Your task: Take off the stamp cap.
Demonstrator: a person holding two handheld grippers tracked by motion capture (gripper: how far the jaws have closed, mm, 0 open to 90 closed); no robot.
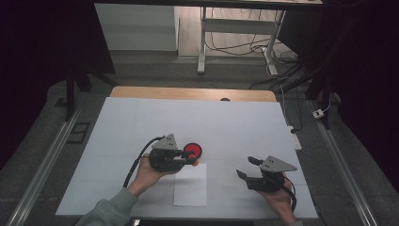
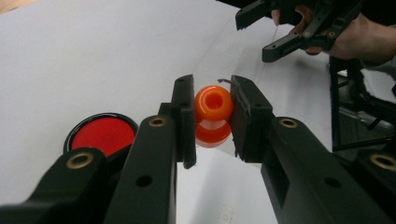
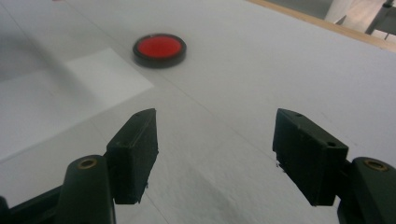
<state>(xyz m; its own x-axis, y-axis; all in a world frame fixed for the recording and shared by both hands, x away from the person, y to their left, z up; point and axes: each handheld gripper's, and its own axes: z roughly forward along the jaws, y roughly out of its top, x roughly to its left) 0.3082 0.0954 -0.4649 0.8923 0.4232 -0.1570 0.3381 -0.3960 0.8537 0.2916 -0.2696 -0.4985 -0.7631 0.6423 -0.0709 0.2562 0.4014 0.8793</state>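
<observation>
Orange spool (image 2: 213,114) clamped between left claw (image 2: 212,121) jaws, beside red disc (image 2: 102,134).

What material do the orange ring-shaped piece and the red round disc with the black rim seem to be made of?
The orange ring-shaped piece, clamped in the left tool, looks like glossy moulded plastic or rubber: smooth and slightly translucent, with soft highlights. The red round disc with the black rim seems to be matte red plastic in a black casing; the blur leaves its exact material open.
</observation>
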